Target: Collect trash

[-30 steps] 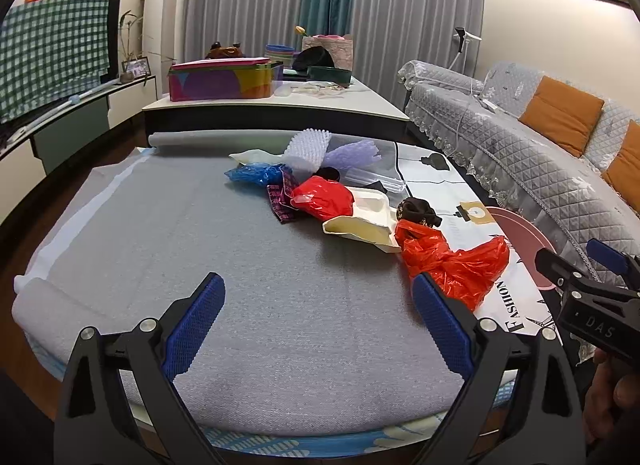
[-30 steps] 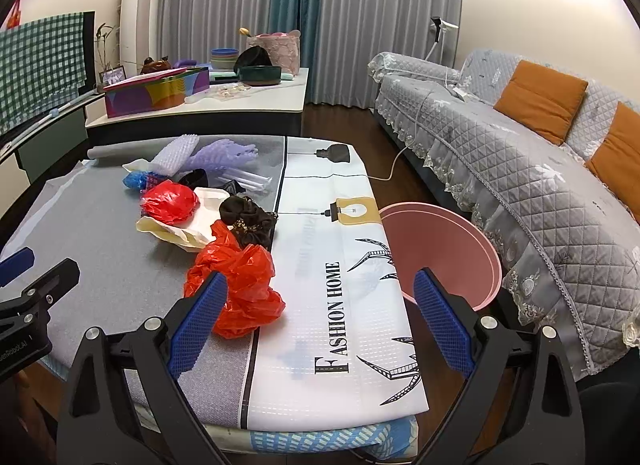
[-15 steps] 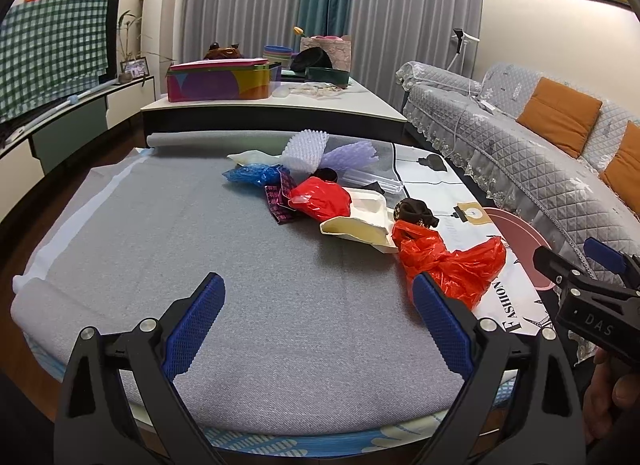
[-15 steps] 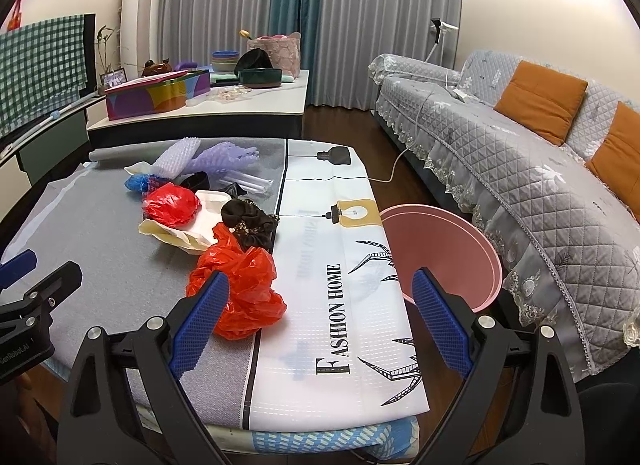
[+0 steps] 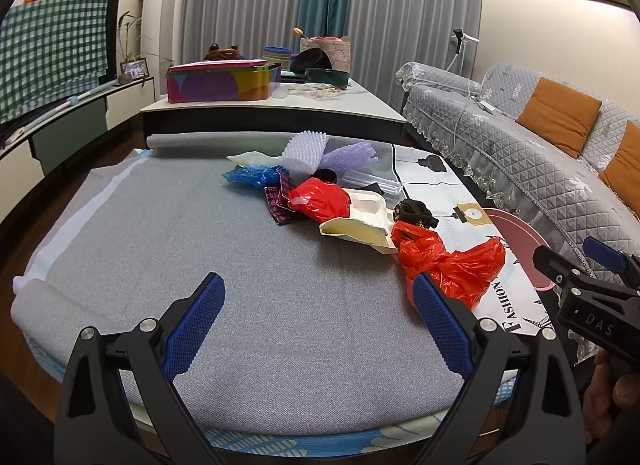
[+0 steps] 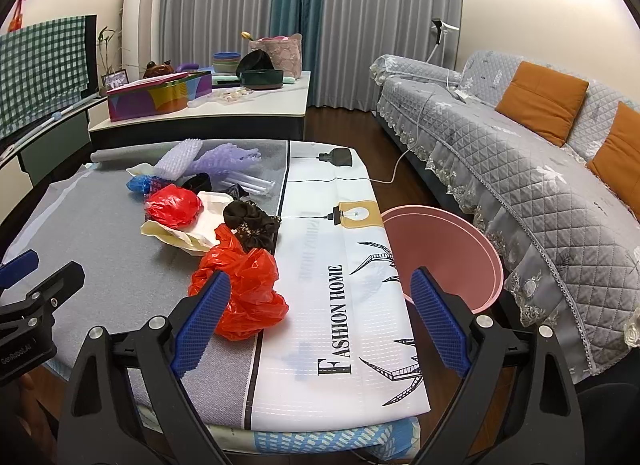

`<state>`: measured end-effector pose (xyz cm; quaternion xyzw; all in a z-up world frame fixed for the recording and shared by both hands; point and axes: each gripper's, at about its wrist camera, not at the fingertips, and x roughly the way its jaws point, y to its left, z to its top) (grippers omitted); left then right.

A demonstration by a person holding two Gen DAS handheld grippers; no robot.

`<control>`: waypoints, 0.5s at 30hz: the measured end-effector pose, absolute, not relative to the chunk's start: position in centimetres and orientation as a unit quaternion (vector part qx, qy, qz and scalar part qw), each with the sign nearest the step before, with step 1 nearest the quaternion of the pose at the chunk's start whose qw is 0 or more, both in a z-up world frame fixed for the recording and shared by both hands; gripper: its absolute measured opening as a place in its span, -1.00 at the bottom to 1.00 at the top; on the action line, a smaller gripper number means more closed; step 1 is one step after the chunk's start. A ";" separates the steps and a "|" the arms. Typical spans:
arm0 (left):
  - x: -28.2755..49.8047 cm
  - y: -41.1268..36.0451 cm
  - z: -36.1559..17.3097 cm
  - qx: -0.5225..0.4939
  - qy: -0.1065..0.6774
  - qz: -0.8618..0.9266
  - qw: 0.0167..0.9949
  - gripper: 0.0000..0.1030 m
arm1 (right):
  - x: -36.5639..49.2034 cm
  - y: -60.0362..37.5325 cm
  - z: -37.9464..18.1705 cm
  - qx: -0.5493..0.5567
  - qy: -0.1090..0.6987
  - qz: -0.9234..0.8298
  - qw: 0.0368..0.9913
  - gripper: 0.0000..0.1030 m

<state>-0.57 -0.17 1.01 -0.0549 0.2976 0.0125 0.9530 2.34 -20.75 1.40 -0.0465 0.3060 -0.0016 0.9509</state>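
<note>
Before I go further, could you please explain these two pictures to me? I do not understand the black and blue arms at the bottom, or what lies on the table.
There is no robot. A person holds a hand tool, called a gripper, in each hand, and each carries a camera looking forward between its two fingers.

One picture comes from the left gripper, the other from the right gripper. Each also shows the other gripper at its edge.

On the table lies a heap of rubbish: a crumpled red plastic bag nearest, a red bundle on a white foam tray, a dark cloth, a blue bag and purple foam netting. A pink bin stands beside the table.

Both grippers are open and hold nothing.
</note>
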 end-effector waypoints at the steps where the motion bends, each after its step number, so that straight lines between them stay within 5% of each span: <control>1: -0.6 -0.2 1.0 -0.055 0.298 0.013 0.953 0.77 | 2.4 -20.7 1.4 -0.046 0.306 -0.002 0.951 0.73; 15: -0.5 -0.2 1.1 -0.056 0.296 0.013 0.953 0.77 | 2.4 -20.5 1.4 -0.046 0.306 0.000 0.951 0.66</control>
